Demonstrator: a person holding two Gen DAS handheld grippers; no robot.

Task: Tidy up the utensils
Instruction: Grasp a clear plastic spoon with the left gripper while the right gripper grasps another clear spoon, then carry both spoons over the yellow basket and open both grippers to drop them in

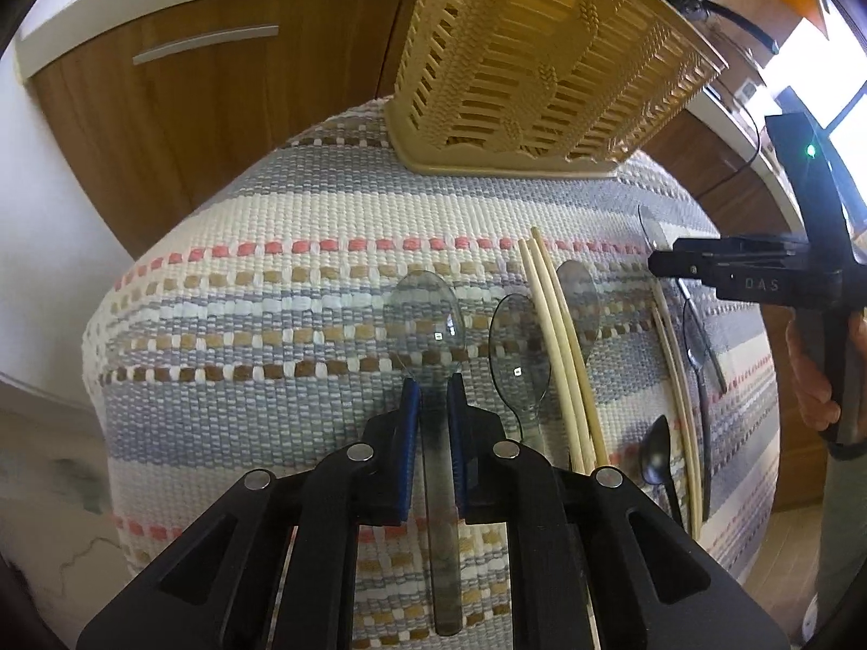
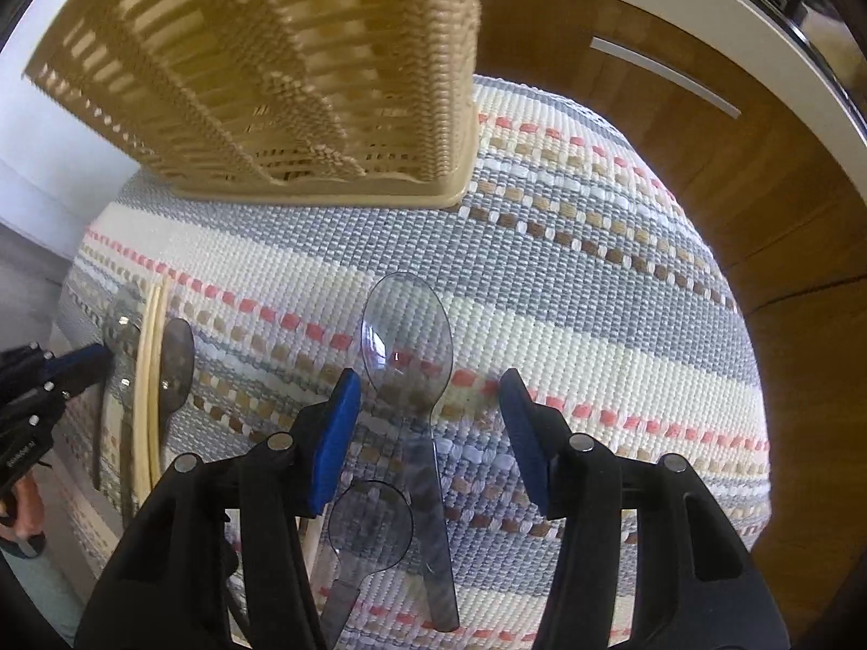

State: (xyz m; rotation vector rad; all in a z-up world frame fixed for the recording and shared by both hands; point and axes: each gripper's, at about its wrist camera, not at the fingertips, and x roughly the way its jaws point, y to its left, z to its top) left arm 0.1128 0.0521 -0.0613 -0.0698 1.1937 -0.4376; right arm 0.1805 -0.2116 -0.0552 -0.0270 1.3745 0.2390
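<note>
The mat [image 1: 336, 249] fills the middle of both views, woven in bands of cream, grey and pale blue, crossed by dashed rows of coral, tan and brown. At the top stands a beige basket [image 1: 542, 65] with slatted sides and a braided relief pattern. The spoons [image 1: 425, 314] are clear smoky grey; one small spoon [image 1: 657, 457] at lower right is black. The chopsticks [image 1: 558, 346] are pale wood. The pads [image 2: 336, 433] are blue on black frames. The cabinet [image 1: 179, 124] at upper left is brown woodgrain.
</note>
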